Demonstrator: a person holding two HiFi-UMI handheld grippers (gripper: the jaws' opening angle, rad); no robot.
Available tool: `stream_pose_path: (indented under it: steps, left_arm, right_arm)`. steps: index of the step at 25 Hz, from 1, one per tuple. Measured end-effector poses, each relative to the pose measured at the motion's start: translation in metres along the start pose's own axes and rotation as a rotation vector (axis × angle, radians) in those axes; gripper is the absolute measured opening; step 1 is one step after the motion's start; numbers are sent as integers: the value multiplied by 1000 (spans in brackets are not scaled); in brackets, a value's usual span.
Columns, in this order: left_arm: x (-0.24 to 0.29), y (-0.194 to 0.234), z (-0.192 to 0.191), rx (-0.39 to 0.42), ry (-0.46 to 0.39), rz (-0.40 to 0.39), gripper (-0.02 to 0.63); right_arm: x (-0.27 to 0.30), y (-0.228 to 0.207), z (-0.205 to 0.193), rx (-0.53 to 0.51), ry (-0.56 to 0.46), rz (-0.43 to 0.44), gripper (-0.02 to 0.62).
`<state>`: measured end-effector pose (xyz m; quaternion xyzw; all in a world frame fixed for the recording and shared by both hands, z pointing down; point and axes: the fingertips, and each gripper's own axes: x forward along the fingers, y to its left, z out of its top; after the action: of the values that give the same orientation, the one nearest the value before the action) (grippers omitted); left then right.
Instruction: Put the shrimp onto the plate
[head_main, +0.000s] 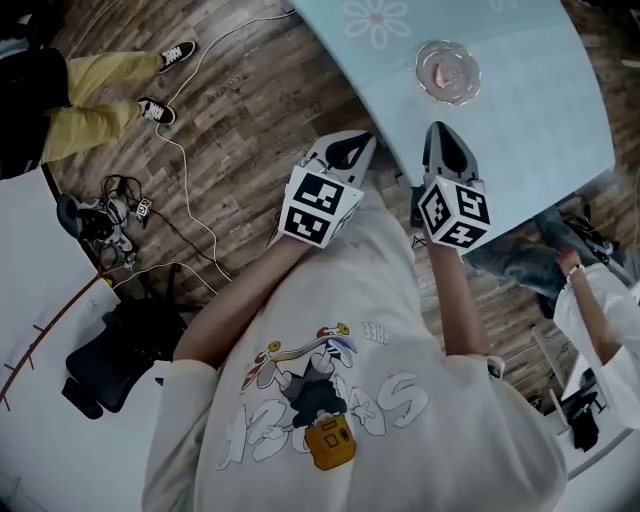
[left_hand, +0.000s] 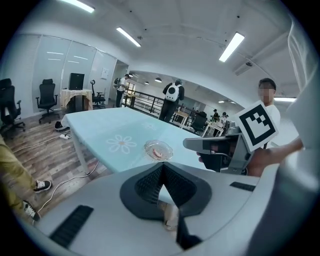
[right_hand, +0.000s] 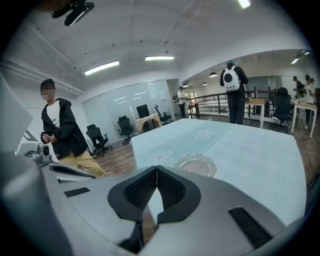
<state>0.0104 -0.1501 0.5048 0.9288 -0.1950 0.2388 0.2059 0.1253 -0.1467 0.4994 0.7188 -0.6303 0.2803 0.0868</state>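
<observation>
A clear glass plate (head_main: 447, 70) sits on the light blue table (head_main: 540, 110), and a pink shrimp (head_main: 443, 72) lies in it. Both grippers hover short of the plate at the table's near edge. My left gripper (head_main: 355, 142) is over the floor just left of the table, its jaws shut and empty. My right gripper (head_main: 440, 132) is above the table's edge, below the plate, also shut and empty. The left gripper view shows the plate (left_hand: 159, 150) with the shrimp (left_hand: 157, 152) ahead of the jaws. The right gripper view shows the plate (right_hand: 195, 164) just beyond its closed tips.
A person in yellow trousers (head_main: 90, 100) stands on the wooden floor at left, near cables (head_main: 190, 150) and a black bag (head_main: 120, 350). Another person (head_main: 600, 300) is at the right of the table. White flowers (head_main: 377, 20) are printed on the tabletop.
</observation>
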Motion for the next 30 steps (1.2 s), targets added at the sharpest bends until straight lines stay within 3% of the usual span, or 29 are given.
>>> stream_pose_path:
  steps: [4, 11, 21, 26, 30]
  left_arm:
    - [-34, 0, 5, 16, -35, 19, 8]
    - [-99, -22, 17, 131, -111, -27, 8]
    - [-184, -33, 30, 134, -267, -27, 8]
    - [-207, -46, 29, 167, -282, -63, 8]
    - [-224, -55, 37, 171, -304, -49, 8]
  right_arm:
    - [-31, 32, 7, -25, -47, 23, 26]
    - [-86, 88, 9, -59, -110, 54, 26]
    - [-161, 159, 16, -64, -222, 52, 26]
    - [-179, 179, 19, -46, -258, 49, 26]
    - [-191, 193, 17, -96, -260, 51, 26]
